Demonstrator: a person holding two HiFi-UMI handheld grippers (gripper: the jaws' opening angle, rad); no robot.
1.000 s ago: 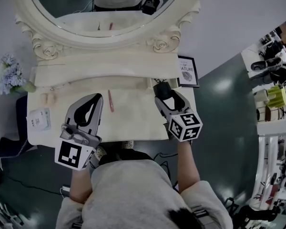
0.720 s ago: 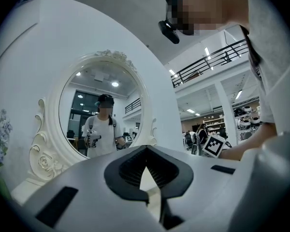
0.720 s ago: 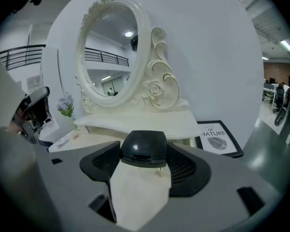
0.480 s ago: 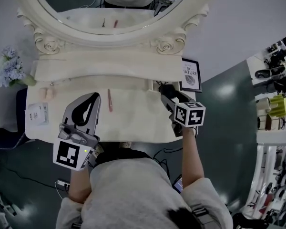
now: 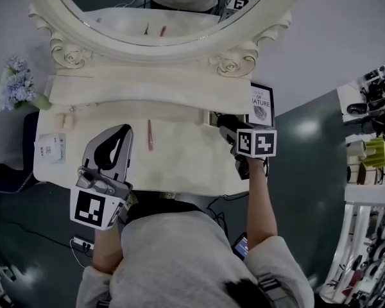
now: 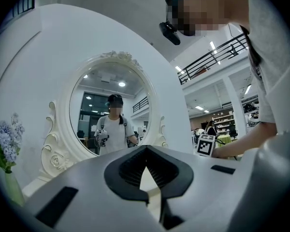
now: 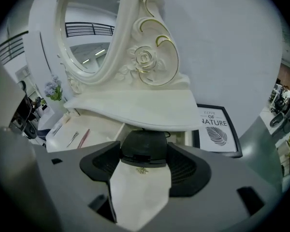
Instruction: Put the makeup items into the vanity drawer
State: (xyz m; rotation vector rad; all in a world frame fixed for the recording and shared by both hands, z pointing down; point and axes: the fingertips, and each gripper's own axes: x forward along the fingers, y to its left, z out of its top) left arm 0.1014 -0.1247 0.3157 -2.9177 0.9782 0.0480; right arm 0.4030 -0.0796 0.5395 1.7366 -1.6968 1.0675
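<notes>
Over the right end of the tabletop (image 5: 179, 162), the right gripper (image 5: 227, 128) reaches forward on an outstretched forearm. It is clenched on a black compact (image 7: 145, 147) at the small open drawer (image 5: 210, 116) under the vanity's shelf. Nearer the front edge, the left gripper (image 5: 122, 133) hovers with its jaws together on nothing. A pink pencil (image 5: 149, 135) lies between the two grippers. An ornate oval mirror (image 5: 154, 8), a framed print (image 5: 262, 104) and blue flowers (image 5: 13, 87) stand behind.

Dim, even light; fisheye-warped edges.
</notes>
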